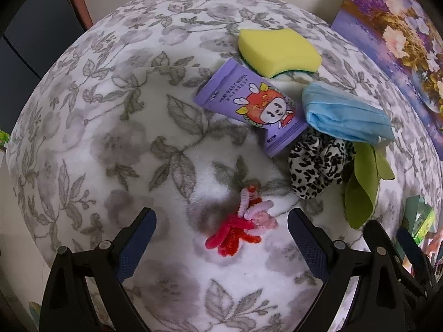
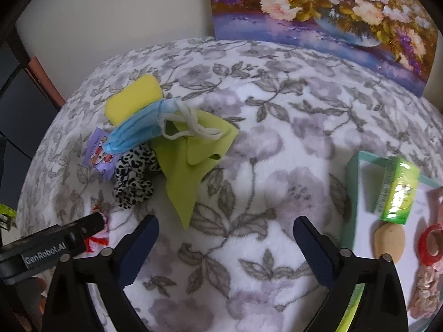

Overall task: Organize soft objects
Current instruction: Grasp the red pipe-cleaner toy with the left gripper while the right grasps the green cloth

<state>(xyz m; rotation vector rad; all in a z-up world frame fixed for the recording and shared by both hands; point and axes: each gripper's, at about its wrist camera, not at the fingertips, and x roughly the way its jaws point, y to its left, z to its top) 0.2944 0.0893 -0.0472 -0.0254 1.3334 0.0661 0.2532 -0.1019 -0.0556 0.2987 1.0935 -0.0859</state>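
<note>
**Both grippers spread over the floral blanket**

The left gripper (image 1: 221,238) hangs jaws wide apart around a red-and-pink fuzzy pipe-cleaner bundle (image 1: 238,227), not pinching it. The right gripper (image 2: 225,246) is spread over bare grey-floral fleece blanket (image 2: 277,152), holding nothing. Nearby lie a yellow sponge (image 1: 278,51), blue face mask (image 1: 346,116), leopard-print scrunchie (image 1: 315,166) and lime-green cloth (image 2: 188,160). A teal-rimmed tray (image 2: 351,188) sits at right.

Home room, floral fleece blanket (image 2: 249,144), flower painting (image 2: 326,5) against wall

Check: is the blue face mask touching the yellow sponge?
Cannot tell. In the right wrist view the blue face mask overlaps the yellow sponge; the left wrist view suggests a gap.
</note>
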